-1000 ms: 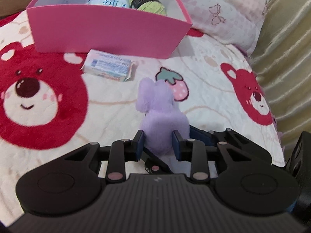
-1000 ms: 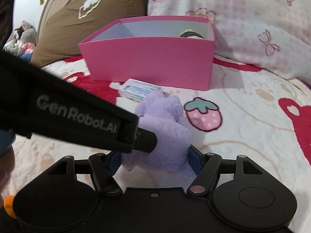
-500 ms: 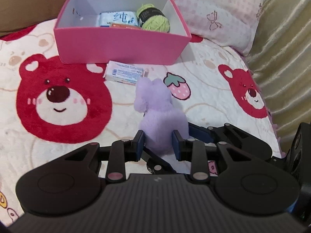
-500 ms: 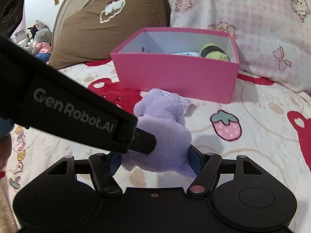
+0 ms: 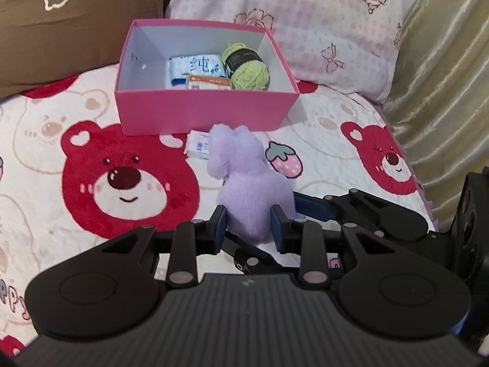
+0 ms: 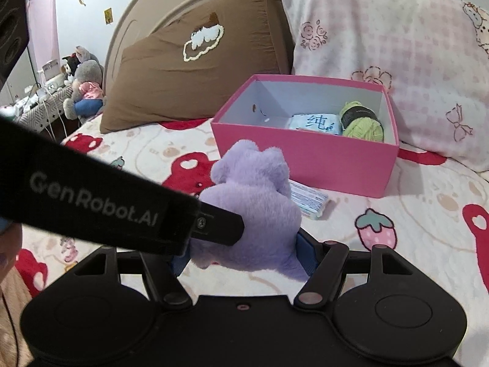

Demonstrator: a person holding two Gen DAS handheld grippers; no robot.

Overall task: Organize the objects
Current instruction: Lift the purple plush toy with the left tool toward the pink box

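A purple plush toy (image 5: 244,177) hangs above the bear-print blanket, held by both grippers. My left gripper (image 5: 248,226) is shut on its narrow lower end. My right gripper (image 6: 243,257) has its blue pads pressed on the plush's (image 6: 256,202) wide body, and one left finger (image 6: 214,223) crosses in front. Beyond stands an open pink box (image 5: 201,113) holding a tissue pack (image 5: 195,65), a green yarn ball (image 5: 249,70) and a small orange-and-white packet (image 5: 207,83). Another small tissue pack (image 6: 308,198) lies on the blanket before the box, half hidden by the plush.
A brown pillow (image 6: 189,76) and a pink checked pillow (image 6: 382,46) lean on the headboard behind the box. Gold fabric (image 5: 443,76) borders the bed on the right. Stuffed toys (image 6: 82,73) sit on a side table at far left.
Both grippers have risen together with the plush, which now hangs higher over the blanket. The box looks farther off and lower, so its contents show.
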